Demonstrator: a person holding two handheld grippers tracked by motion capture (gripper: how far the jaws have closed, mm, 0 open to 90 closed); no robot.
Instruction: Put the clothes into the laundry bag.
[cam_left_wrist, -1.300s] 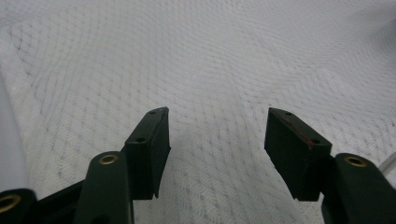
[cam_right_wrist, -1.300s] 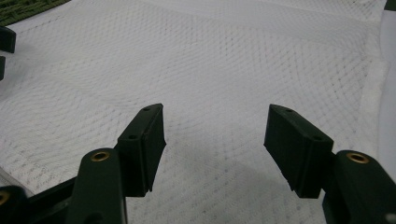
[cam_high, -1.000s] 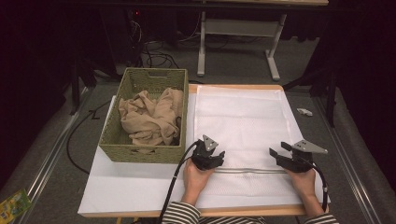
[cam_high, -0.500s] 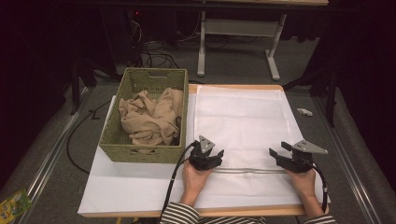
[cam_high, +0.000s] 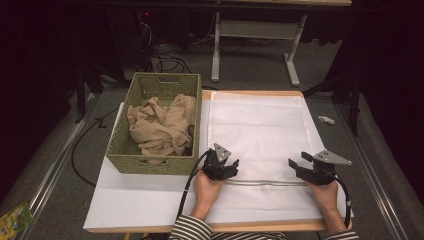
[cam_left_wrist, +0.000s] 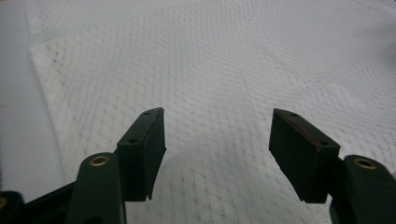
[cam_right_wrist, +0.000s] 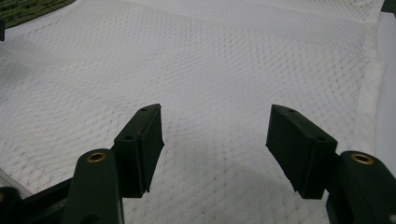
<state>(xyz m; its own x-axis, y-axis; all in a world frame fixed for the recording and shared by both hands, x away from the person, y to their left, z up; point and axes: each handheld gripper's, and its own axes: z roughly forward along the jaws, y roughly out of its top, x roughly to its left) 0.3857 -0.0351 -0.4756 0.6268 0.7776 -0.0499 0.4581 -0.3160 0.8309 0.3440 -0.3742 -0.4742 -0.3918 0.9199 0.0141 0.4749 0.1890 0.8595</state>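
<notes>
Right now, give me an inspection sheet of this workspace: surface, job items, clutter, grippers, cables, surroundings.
Surface: white board over a wooden table, flat.
Job's things: white mesh cloth spread flat, with a fold or seam line running across it between the two grippers.
Clutter: woven green basket at the cloth's left, holding crumpled beige fabric.
Grippers: left gripper open over the mesh, jaws just widened, nothing between them; right gripper open over the mesh, nothing between its jaws.
Cables: black cable trails from the left gripper; another from the right.
Surroundings: grey floor, table legs behind, small white object on the floor at right, green packet at lower left.
</notes>
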